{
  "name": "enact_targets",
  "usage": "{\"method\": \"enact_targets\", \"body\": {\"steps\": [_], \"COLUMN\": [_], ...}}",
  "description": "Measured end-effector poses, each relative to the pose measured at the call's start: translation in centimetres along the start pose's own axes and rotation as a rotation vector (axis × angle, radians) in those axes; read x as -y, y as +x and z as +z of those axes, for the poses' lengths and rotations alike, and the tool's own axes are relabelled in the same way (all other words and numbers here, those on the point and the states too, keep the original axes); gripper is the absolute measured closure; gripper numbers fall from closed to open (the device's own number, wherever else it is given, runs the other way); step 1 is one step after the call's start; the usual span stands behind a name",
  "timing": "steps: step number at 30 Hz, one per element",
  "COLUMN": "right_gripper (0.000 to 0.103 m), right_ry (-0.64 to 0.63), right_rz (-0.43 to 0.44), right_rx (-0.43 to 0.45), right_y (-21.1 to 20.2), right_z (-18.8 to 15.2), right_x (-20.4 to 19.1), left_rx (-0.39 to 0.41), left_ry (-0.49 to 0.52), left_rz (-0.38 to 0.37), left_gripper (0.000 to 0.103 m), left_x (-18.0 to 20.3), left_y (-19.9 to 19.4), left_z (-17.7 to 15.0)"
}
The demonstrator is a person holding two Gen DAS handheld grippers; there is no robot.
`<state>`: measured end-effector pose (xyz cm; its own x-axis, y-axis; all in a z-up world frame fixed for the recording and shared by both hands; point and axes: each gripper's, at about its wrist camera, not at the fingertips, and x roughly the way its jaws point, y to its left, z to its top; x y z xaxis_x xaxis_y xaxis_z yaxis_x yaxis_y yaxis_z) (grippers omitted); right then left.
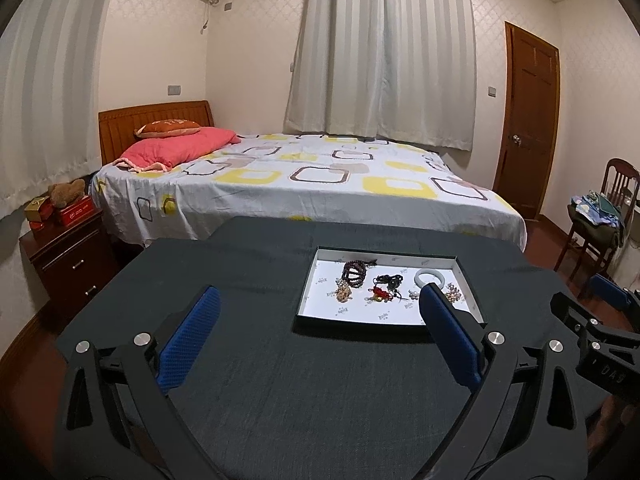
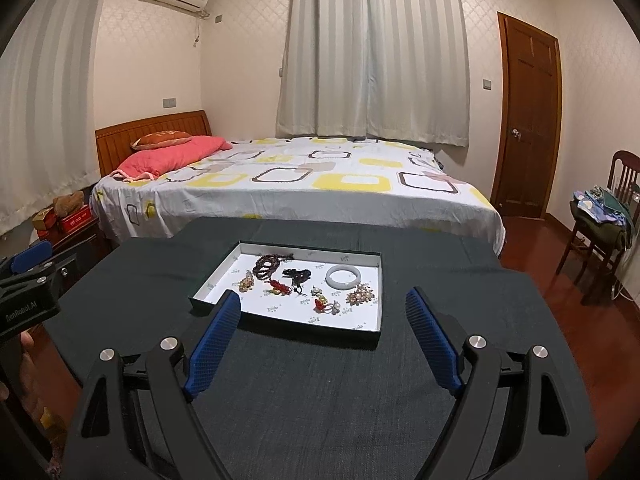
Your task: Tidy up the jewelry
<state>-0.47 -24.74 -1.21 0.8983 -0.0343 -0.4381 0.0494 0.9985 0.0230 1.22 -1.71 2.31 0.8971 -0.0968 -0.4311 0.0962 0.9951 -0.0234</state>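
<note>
A shallow black box with a white floor [image 1: 467,282] [image 2: 218,276] sits on the dark table. Inside lie several jewelry pieces: a dark bead bracelet [image 1: 354,273] [image 2: 265,267], a pale jade bangle [image 1: 429,277] [image 2: 344,277], a red knotted cord [image 1: 379,293] [image 2: 278,289], a black cord piece [image 2: 297,275], a pearl brooch [image 2: 361,295] and small rings [image 2: 326,306]. My left gripper [image 1: 318,300] is open and empty, in front of the box to its left. My right gripper [image 2: 324,304] is open and empty, just in front of the box.
The table has a dark grey cloth [image 1: 304,392] [image 2: 320,400]. Behind it stands a bed with a patterned sheet [image 1: 312,184]. A nightstand [image 1: 68,256] is at the left, a chair with clothes [image 2: 600,220] at the right, a wooden door [image 1: 528,120] beyond.
</note>
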Motion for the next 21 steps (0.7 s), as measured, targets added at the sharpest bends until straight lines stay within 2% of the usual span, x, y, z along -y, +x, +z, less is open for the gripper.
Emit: {"method": "enact_targets", "body": {"steps": [21], "right_gripper": [0.021], "right_ry": [-0.005], "right_rz": [-0.001], "right_rx": [0.007], "right_y": [-0.55], "right_z": [0.25], "right_x": [-0.16], "left_rx": [0.007], "left_ry": [0.002], "left_rz": [-0.008], "left_gripper": [0.006], "left_x": [0.39], "left_y": [-0.28], "left_z": [0.1]}}
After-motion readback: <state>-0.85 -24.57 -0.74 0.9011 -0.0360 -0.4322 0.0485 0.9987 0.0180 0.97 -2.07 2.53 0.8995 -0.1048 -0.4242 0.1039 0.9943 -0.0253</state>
